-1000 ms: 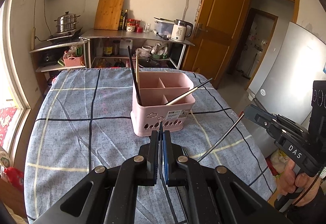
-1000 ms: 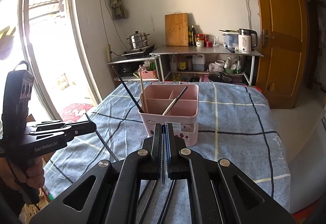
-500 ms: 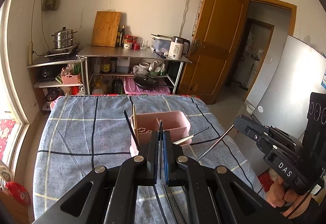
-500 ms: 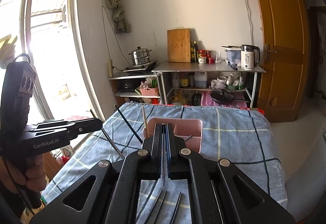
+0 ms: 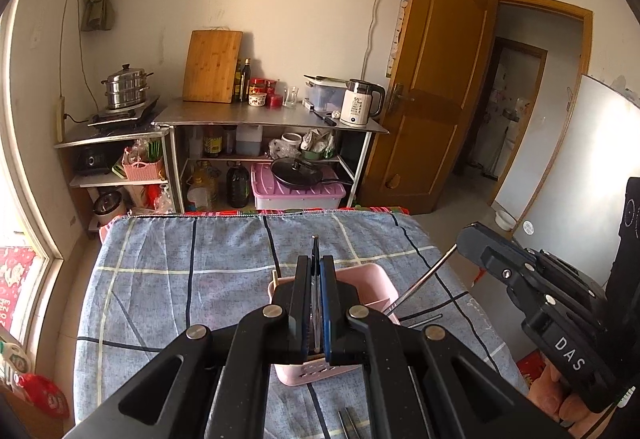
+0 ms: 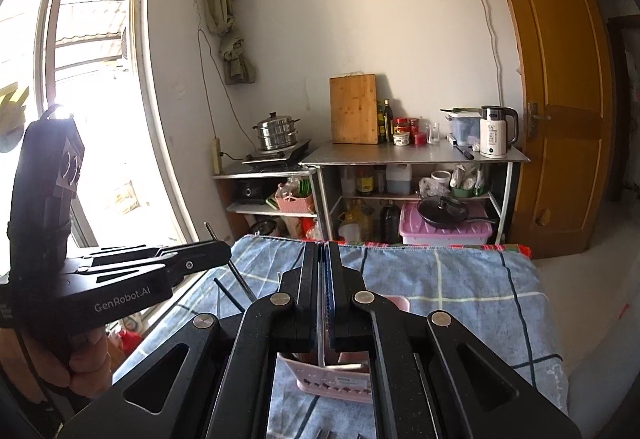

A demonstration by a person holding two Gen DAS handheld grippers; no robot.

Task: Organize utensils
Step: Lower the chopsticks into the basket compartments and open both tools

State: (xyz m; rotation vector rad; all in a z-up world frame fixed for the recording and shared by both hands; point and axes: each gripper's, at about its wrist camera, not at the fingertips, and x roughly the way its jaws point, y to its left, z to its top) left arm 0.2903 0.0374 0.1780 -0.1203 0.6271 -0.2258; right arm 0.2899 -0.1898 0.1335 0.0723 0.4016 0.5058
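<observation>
Left wrist view: left tool [image 5: 316, 281], pressed together on a thin utensil [image 5: 315, 251], hides most of the pink caddy [image 5: 382, 277] directly beyond it on the checked table [image 5: 180, 279]. Right tool [image 5: 464, 239] pinches a metal chopstick [image 5: 424, 281]. Right wrist view alone shows the window [image 6: 92, 99].

1. The left gripper [image 5: 316, 271] is clamped on a thin utensil [image 5: 315, 245].
2. Under it sits a pink caddy [image 5: 372, 275] on the checked cloth [image 5: 180, 279].
3. At 3 o'clock, the right gripper [image 5: 466, 239] grips a metal chopstick [image 5: 424, 281] angled into the caddy.
</observation>
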